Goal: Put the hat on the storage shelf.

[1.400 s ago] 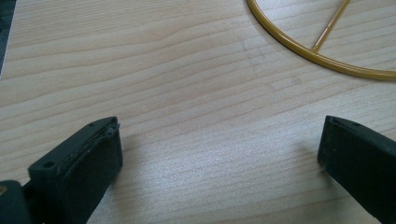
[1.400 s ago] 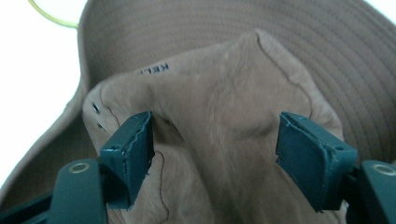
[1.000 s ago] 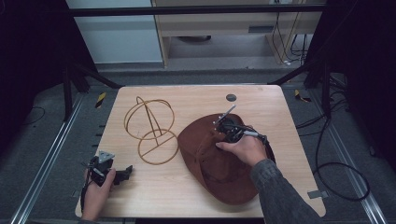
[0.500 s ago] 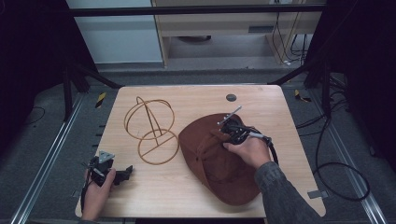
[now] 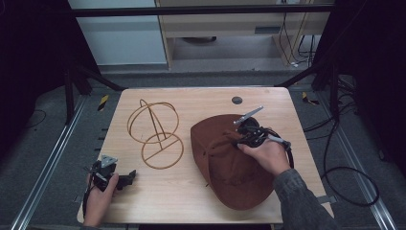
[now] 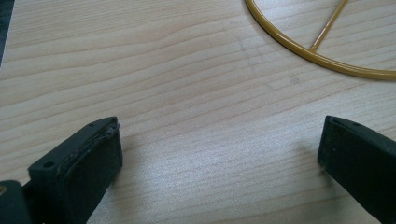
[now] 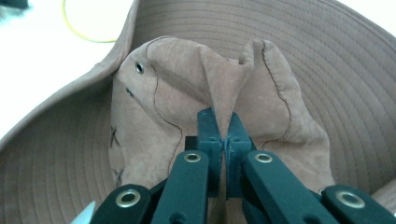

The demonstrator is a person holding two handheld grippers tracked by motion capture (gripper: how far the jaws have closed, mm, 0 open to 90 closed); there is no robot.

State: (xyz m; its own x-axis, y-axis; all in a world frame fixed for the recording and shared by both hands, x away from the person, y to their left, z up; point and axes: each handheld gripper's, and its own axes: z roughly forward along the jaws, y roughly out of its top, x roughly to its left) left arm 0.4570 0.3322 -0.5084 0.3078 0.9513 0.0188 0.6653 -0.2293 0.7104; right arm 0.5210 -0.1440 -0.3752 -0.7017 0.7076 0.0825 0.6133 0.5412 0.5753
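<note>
The right gripper [image 7: 225,135] has its jaws pressed together on a fold of the crown of the brown hat [image 5: 230,163], and the cloth stands up in a ridge between them. The hat lies on the right half of the table [image 5: 201,201] (brim spread flat), with its long axis going from the far left to the near right edge. Compared with a second ago, the hat is pulled a little nearer and its crown is more raised. It is suede-like, with stitched rings on the brim and a small metal eyelet [image 7: 139,68]. The left gripper [image 6: 219,149] rests near the front left corner, jaws wide apart over bare wood, close to the wire hat stand [image 5: 155,134].
</note>
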